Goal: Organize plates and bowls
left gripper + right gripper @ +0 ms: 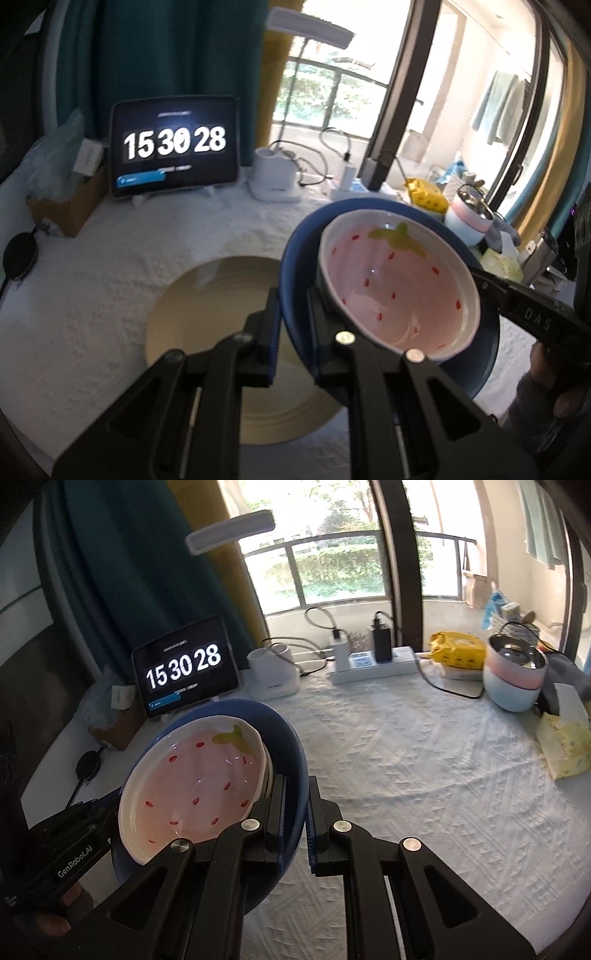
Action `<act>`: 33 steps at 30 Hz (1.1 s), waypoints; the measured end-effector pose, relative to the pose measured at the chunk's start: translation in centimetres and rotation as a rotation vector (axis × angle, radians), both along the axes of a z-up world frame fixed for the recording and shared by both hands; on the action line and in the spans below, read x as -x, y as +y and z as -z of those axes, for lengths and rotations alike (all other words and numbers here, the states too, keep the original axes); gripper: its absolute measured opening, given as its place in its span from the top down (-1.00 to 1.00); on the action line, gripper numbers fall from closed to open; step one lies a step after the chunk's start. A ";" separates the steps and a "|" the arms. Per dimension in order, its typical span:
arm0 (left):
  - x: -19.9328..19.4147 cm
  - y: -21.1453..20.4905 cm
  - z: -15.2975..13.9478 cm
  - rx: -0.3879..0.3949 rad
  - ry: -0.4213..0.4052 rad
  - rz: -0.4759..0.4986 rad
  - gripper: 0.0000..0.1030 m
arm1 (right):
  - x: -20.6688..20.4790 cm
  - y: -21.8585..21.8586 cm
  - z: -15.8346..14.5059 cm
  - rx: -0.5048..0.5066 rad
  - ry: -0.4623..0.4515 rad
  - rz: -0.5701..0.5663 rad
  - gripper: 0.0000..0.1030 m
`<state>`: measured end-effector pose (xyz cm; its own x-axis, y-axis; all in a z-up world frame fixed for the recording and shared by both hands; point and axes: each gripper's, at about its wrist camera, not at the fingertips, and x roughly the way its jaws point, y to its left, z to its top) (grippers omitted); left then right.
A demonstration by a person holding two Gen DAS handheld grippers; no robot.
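A deep blue dish (pixel 299 251) (pixel 284 731) hangs tilted above the table with a pink strawberry-pattern bowl (pixel 399 288) (pixel 199 771) nested inside it. My left gripper (pixel 292 314) is shut on the dish's left rim. On the opposite rim my right gripper (pixel 297 805) is shut as well. Each gripper also shows in the other's view, the right one (pixel 517 299) at the dish's far side and the left one (pixel 74 834) at lower left. A beige plate (pixel 207 306) lies flat on the white tablecloth, below and left of the dish.
A tablet clock (pixel 173 147) (pixel 184 668), a white lamp base (pixel 273 672) and a power strip (pixel 369 664) line the back. Stacked pastel bowls (pixel 513 679), a yellow pack (pixel 458 646) and a tissue pack (pixel 565 746) sit at the right. A cardboard box (pixel 66 210) stands back left.
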<state>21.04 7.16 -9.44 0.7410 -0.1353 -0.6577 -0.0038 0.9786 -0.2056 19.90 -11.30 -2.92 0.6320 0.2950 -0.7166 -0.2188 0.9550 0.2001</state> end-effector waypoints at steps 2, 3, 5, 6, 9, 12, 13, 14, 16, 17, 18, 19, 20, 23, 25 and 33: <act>0.1 0.9 0.2 0.002 0.007 -0.014 0.78 | -0.2 1.0 0.4 0.003 0.012 -0.012 0.78; 0.2 1.4 0.3 0.003 0.010 -0.021 0.78 | -0.3 1.6 0.6 0.003 0.018 -0.018 0.78; 0.3 2.3 0.5 0.009 0.018 -0.034 0.78 | -0.5 2.6 1.0 0.005 0.028 -0.031 0.78; 0.4 2.8 0.6 0.009 0.020 -0.041 0.78 | -0.6 3.0 1.1 0.006 0.032 -0.035 0.78; 0.5 3.8 0.8 0.011 0.027 -0.054 0.78 | -0.9 4.3 1.5 0.009 0.043 -0.049 0.78; 0.5 4.7 0.9 0.012 0.030 -0.063 0.78 | -1.1 5.3 1.6 0.010 0.051 -0.056 0.78; 0.6 4.9 1.0 0.012 0.031 -0.065 0.78 | -1.1 5.5 1.7 0.010 0.053 -0.059 0.78; 0.6 5.1 1.0 0.012 0.033 -0.068 0.78 | -1.1 5.7 1.7 0.010 0.054 -0.061 0.78; 0.6 5.4 1.2 0.012 0.036 -0.073 0.78 | -1.2 6.1 1.9 0.010 0.058 -0.063 0.78; 0.6 5.6 1.3 0.012 0.039 -0.075 0.78 | -1.3 6.4 2.0 0.011 0.061 -0.064 0.78; 0.5 5.8 1.4 0.014 0.041 -0.077 0.78 | -1.3 6.6 2.1 0.012 0.063 -0.066 0.78; 0.5 6.0 1.5 0.015 0.043 -0.080 0.78 | -1.4 6.7 2.2 0.012 0.067 -0.067 0.78; 0.4 6.1 1.6 0.014 0.045 -0.081 0.78 | -1.4 6.9 2.3 0.013 0.070 -0.068 0.78; 0.2 6.3 1.9 0.011 0.055 -0.085 0.78 | -1.6 7.3 2.8 0.015 0.082 -0.068 0.78; -0.1 6.5 2.1 0.010 0.064 -0.086 0.78 | -1.7 7.4 3.1 0.016 0.089 -0.066 0.78; -0.6 6.2 2.2 -0.026 0.057 -0.088 0.78 | -2.4 7.6 4.5 0.020 0.118 -0.059 0.77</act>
<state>21.60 13.39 -11.61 0.7106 -0.0537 -0.7016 -0.1012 0.9789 -0.1774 22.29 -3.69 -7.45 0.5249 0.3141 -0.7911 -0.2506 0.9453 0.2090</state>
